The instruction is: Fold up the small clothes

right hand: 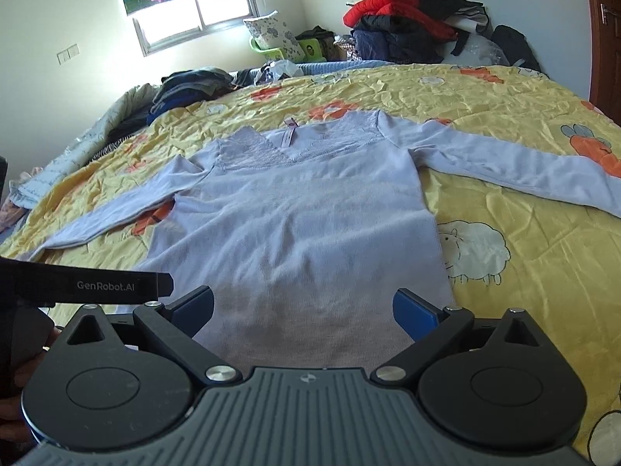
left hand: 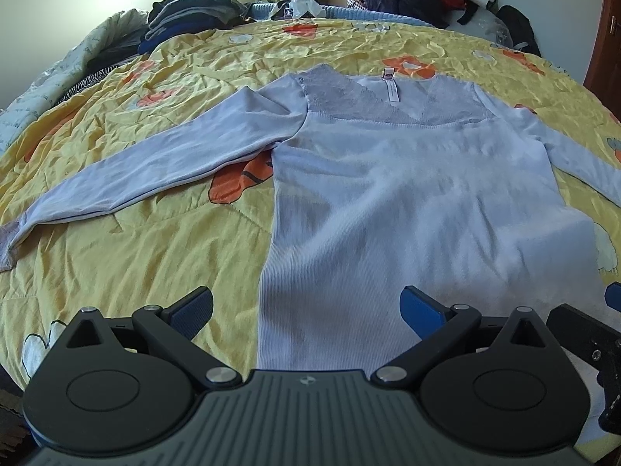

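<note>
A pale lilac long-sleeved top [left hand: 407,194] with a lace yoke lies flat on the yellow bedspread [left hand: 136,256], neckline away from me, both sleeves spread out sideways. It also shows in the right wrist view [right hand: 302,225]. My left gripper [left hand: 306,310] is open and empty, hovering over the hem near the top's left edge. My right gripper [right hand: 302,308] is open and empty over the hem's middle and right part. The left sleeve [left hand: 155,167] stretches far left; the right sleeve [right hand: 524,167] stretches right.
Piles of dark folded clothes [left hand: 186,15] lie at the bed's far left, and a heap of red and dark jackets [right hand: 411,27] at the far right. A green chair [right hand: 279,48] stands by the window. The other gripper's body [right hand: 85,283] shows at the left.
</note>
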